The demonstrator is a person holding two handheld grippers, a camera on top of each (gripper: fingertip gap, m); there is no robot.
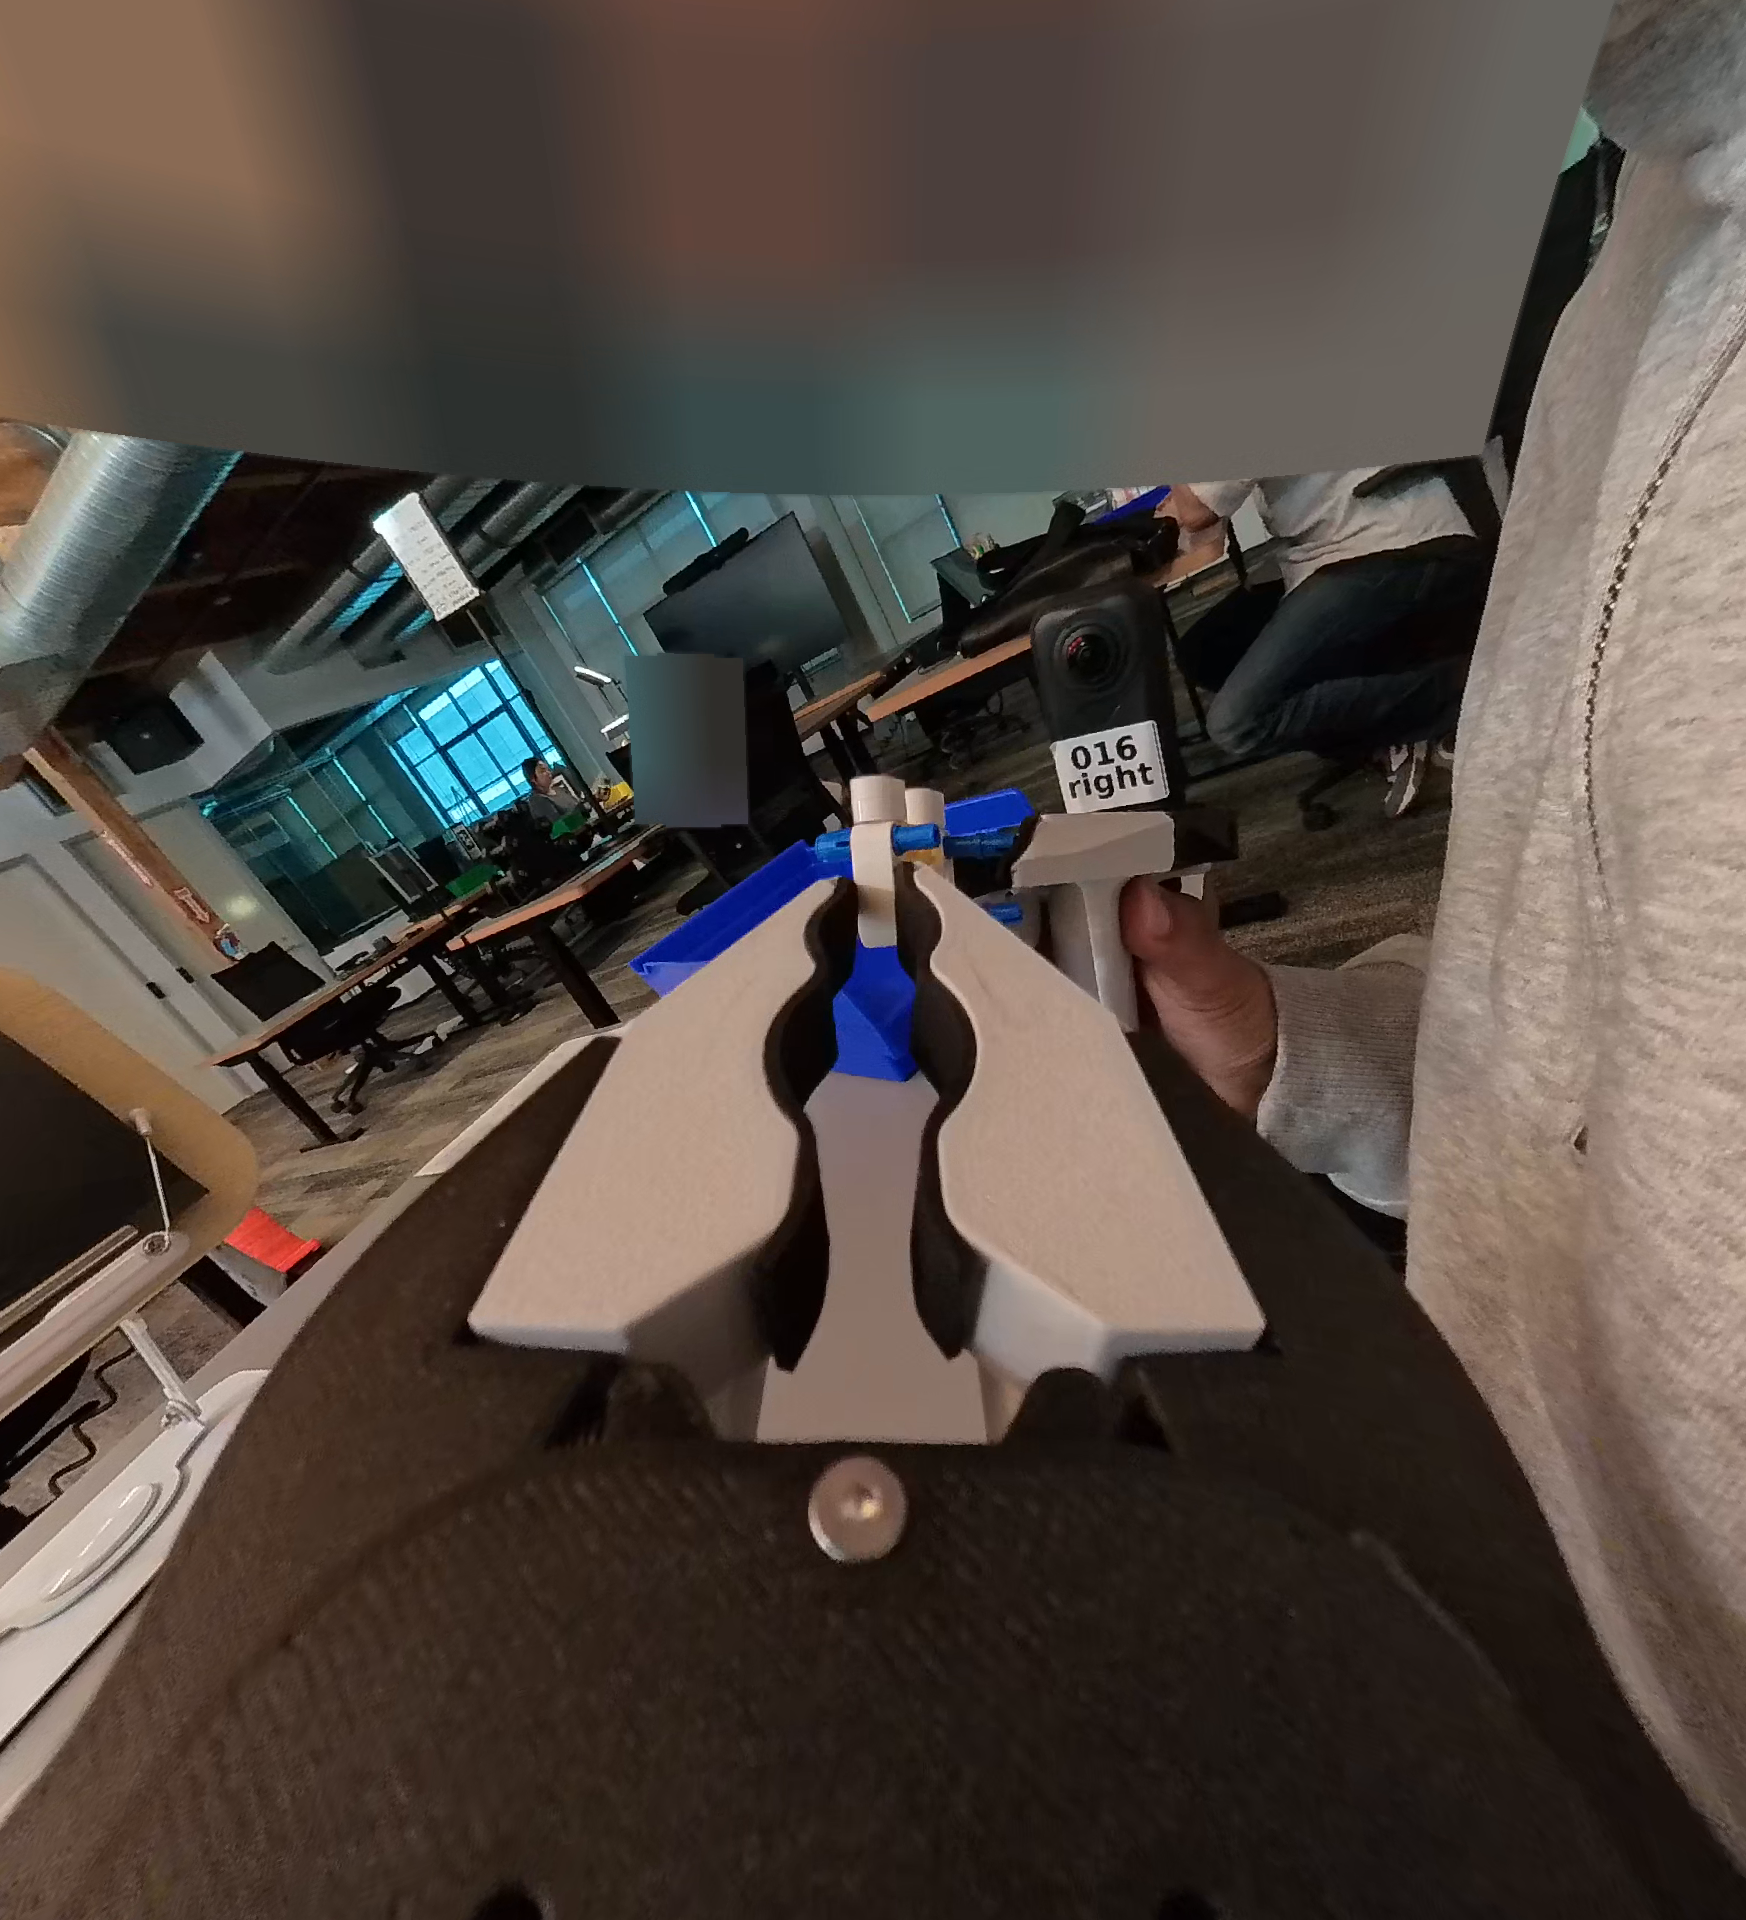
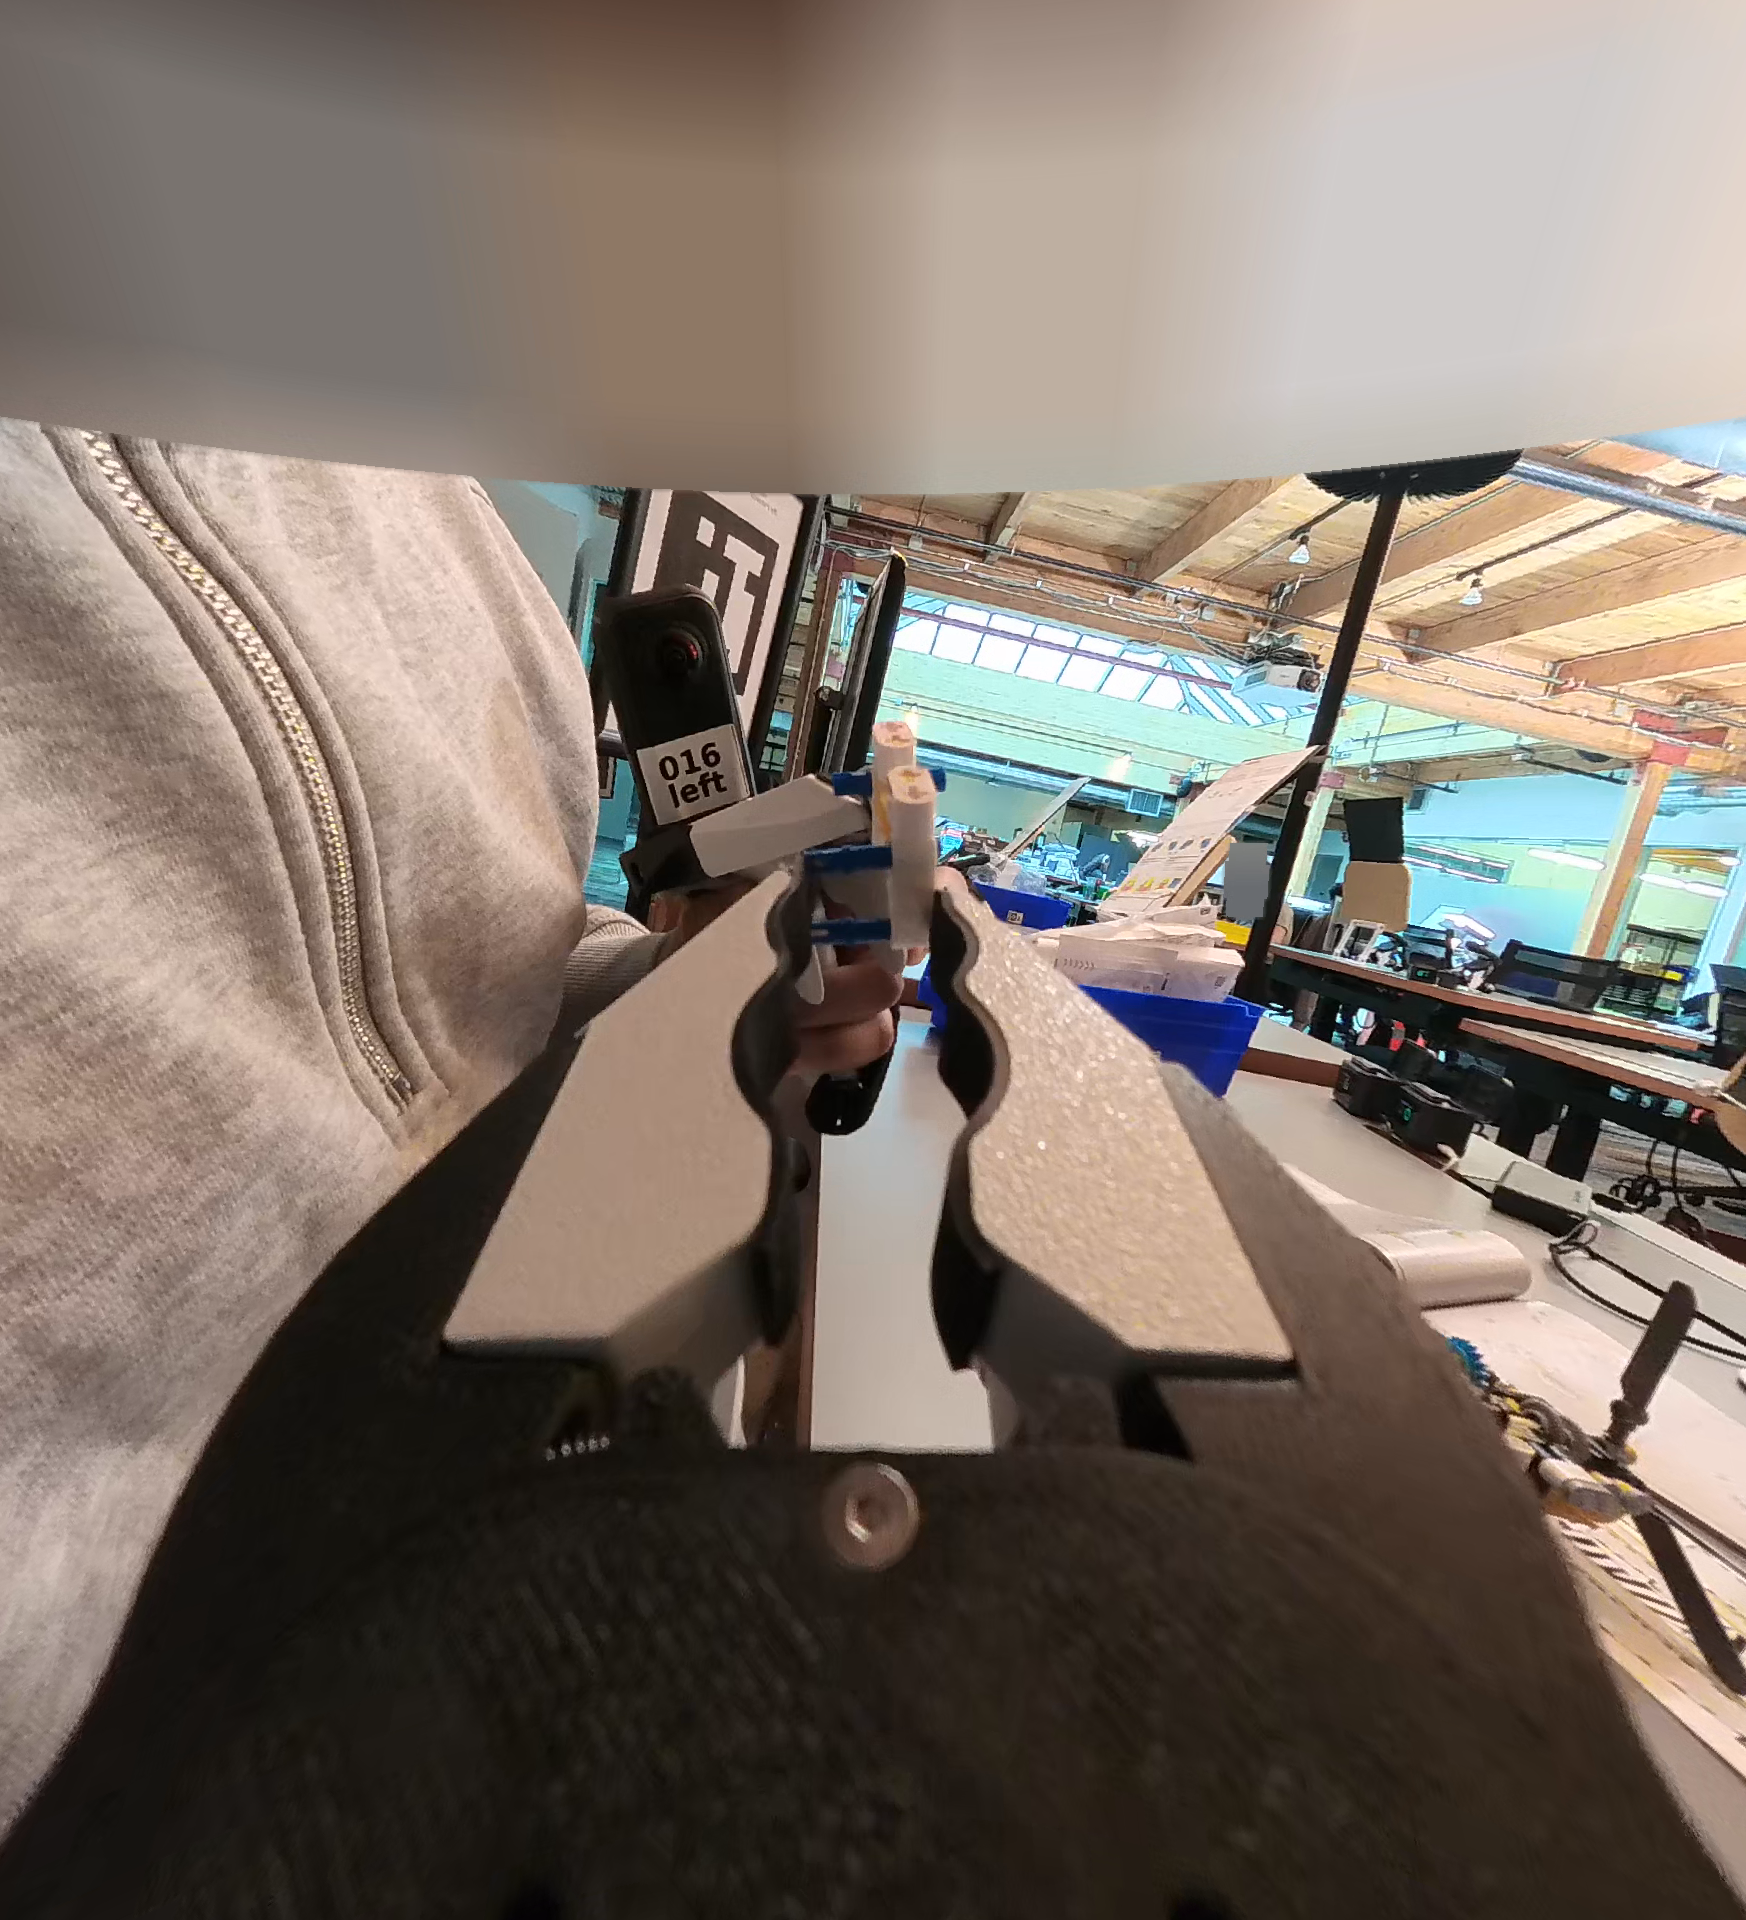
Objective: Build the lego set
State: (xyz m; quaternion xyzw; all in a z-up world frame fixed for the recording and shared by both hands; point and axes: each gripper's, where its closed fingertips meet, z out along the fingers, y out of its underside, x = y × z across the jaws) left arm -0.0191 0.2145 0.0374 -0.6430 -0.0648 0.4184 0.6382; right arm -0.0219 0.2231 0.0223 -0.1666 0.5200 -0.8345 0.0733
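A small lego assembly of two white beams (image 1: 874, 831) joined by blue pins (image 1: 983, 842) is held up in the air, close to the person's chest. My left gripper (image 1: 884, 899) is shut on one white beam at its fingertips. My right gripper (image 2: 864, 909) is shut on the other white beam (image 2: 910, 873), with blue pins (image 2: 848, 858) sticking out to its left. Each gripper shows in the other's view: the right one (image 1: 1040, 857) comes in from the right, the left one (image 2: 817, 821) from the left. They meet at the assembly.
A blue parts bin (image 2: 1139, 1018) stands on the grey table (image 2: 879, 1195) beyond the grippers. A partly built lego model with black propeller blades (image 2: 1627, 1455) lies on a printed sheet at the right. The person's grey hoodie (image 1: 1627, 935) is very close. Left and right tips are no more than a few centimetres apart.
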